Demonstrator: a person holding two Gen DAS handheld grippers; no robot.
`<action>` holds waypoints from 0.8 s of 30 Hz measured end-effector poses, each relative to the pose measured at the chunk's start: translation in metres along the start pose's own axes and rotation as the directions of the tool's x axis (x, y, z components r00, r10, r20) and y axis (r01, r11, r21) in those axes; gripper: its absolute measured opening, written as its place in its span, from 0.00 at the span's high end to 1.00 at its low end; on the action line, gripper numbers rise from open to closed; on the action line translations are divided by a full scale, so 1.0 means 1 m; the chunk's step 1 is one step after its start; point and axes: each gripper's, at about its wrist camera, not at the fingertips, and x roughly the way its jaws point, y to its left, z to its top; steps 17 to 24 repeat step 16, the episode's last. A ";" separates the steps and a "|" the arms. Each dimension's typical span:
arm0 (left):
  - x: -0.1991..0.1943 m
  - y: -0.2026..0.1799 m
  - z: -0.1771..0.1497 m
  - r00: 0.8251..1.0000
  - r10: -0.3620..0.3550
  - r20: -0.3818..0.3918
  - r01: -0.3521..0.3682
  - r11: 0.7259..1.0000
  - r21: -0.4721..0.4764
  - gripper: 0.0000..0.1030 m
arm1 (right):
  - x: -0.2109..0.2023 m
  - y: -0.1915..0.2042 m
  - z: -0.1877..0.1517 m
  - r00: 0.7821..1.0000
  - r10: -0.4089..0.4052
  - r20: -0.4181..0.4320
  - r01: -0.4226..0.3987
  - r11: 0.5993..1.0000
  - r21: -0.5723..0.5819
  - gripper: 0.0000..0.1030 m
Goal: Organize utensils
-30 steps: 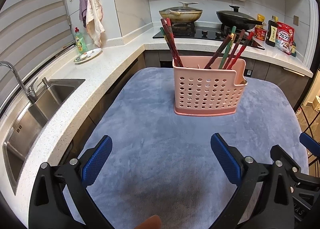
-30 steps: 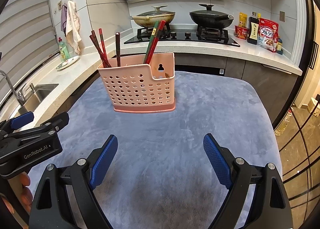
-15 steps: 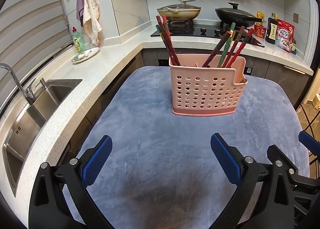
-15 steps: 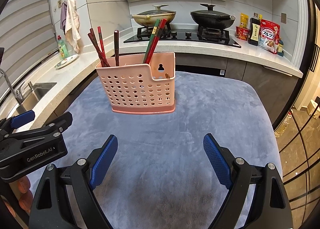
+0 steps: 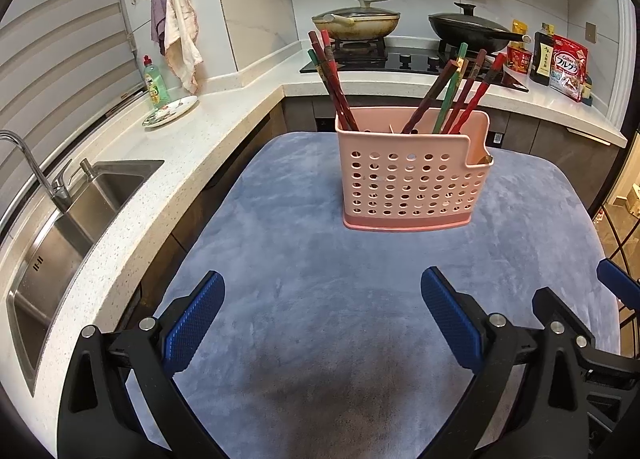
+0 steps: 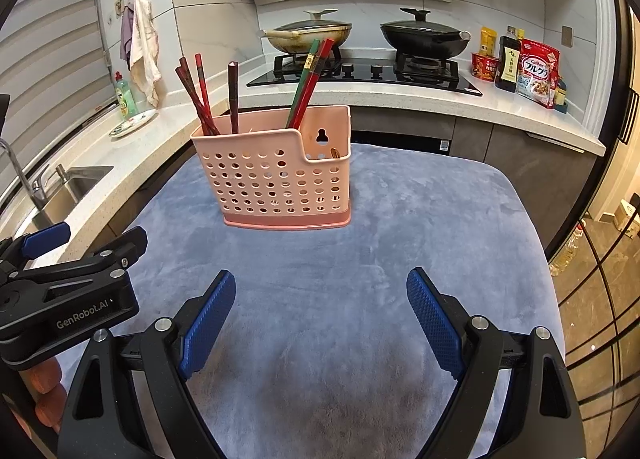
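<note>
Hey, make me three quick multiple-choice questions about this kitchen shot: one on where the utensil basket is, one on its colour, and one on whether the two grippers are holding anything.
1. Where does the utensil basket stand?
A. on the blue-grey cloth
B. in the sink
C. on the stove

2. What colour is the basket?
A. white
B. green
C. pink

3. How are the left gripper and right gripper?
A. both shut on chopsticks
B. both open and empty
C. one holds the basket

Answers:
1 A: its base rests on the cloth, apart from the sink and the stove.
2 C: its perforated walls are pink.
3 B: only bare cloth shows between each pair of blue pads; the chopsticks stand in the basket.
</note>
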 end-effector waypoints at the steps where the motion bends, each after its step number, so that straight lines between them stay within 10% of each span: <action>1: 0.000 0.000 0.000 1.000 0.000 0.001 0.000 1.000 0.002 0.09 | 0.000 0.000 0.000 1.000 0.000 0.001 0.000 1.000 0.001 0.19; 24: 0.001 0.000 -0.002 1.000 -0.004 -0.003 0.004 1.000 0.001 0.09 | -0.001 0.000 -0.001 1.000 -0.005 0.011 0.005 1.000 -0.004 0.15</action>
